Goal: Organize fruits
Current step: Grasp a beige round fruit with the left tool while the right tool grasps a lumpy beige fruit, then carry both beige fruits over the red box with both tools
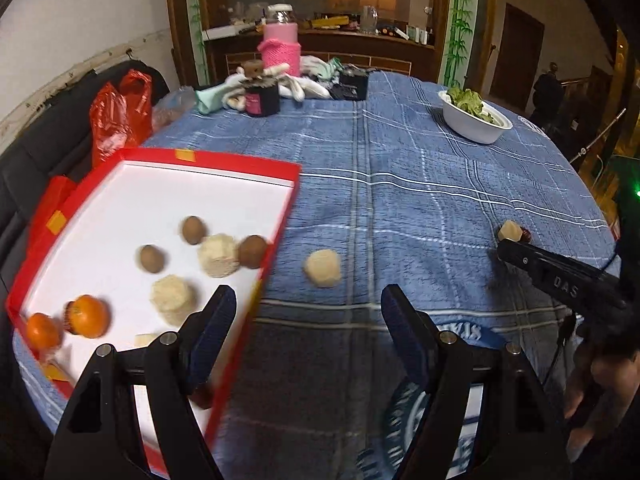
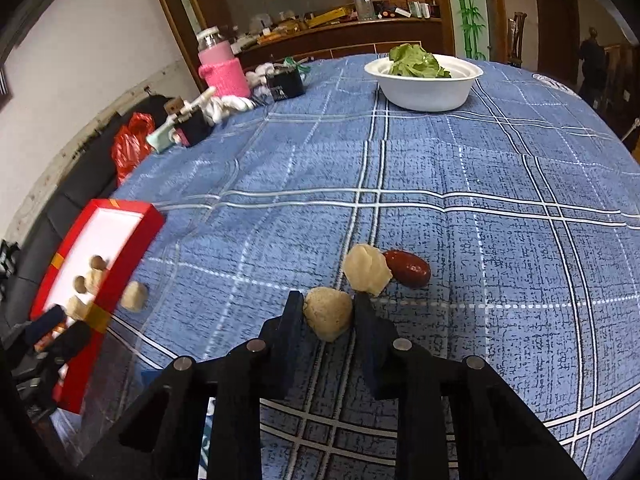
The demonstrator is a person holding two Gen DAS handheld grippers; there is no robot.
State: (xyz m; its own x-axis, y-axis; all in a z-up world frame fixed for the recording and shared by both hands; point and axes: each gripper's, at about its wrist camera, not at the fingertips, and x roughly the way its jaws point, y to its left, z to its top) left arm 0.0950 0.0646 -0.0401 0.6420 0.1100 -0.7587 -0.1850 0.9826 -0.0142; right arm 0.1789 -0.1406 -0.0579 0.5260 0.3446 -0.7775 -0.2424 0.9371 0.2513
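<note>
A red tray (image 1: 224, 158) with a white floor lies at the table's left. It holds two oranges (image 1: 86, 316), three brown round fruits (image 1: 252, 251) and pale lumps (image 1: 218, 255). My left gripper (image 1: 308, 296) is open over the tray's right rim and the cloth. One pale lump (image 1: 322, 268) lies on the blue cloth just beyond its tips, untouched. My right gripper (image 2: 328, 305) is shut on another pale lump (image 2: 329, 314) resting low on the cloth. A third pale lump (image 2: 368, 268) and a red date (image 2: 408, 269) lie just past it.
A white bowl (image 2: 424, 92) of green leaves stands at the far right. A pink-sleeved jar (image 1: 280, 48), cloths and a dark box crowd the far edge. A red plastic bag (image 1: 120, 116) sits beside the table at left. A person's hand (image 1: 600, 380) is at the lower right.
</note>
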